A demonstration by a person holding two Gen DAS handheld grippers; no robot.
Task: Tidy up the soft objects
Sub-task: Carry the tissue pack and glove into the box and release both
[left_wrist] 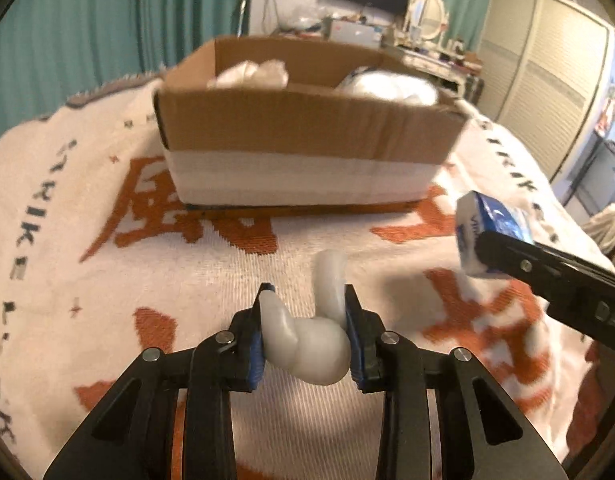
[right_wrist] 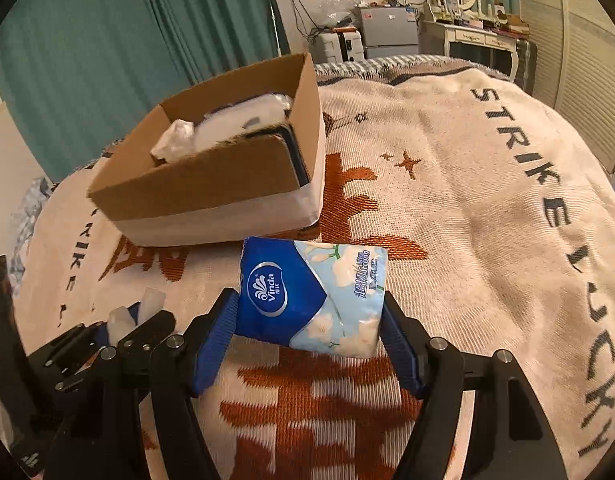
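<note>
A soft white squishy object [left_wrist: 311,344] with two curled ends sits between the blue pads of my left gripper [left_wrist: 307,300], which is shut on it just above the blanket. In the right wrist view the same white object [right_wrist: 151,300] pokes out of the left gripper [right_wrist: 127,320] at the lower left. My right gripper [right_wrist: 307,304] is shut on a blue Vinda tissue pack [right_wrist: 331,280], pads pressing its two short sides. That tissue pack [left_wrist: 491,224] also shows at the right of the left wrist view.
An open cardboard box [left_wrist: 307,132] with white soft items inside stands on the white and orange blanket [left_wrist: 87,240] beyond both grippers. Teal curtains hang at the left. A cluttered desk, a mirror and a slatted wardrobe lie behind the bed.
</note>
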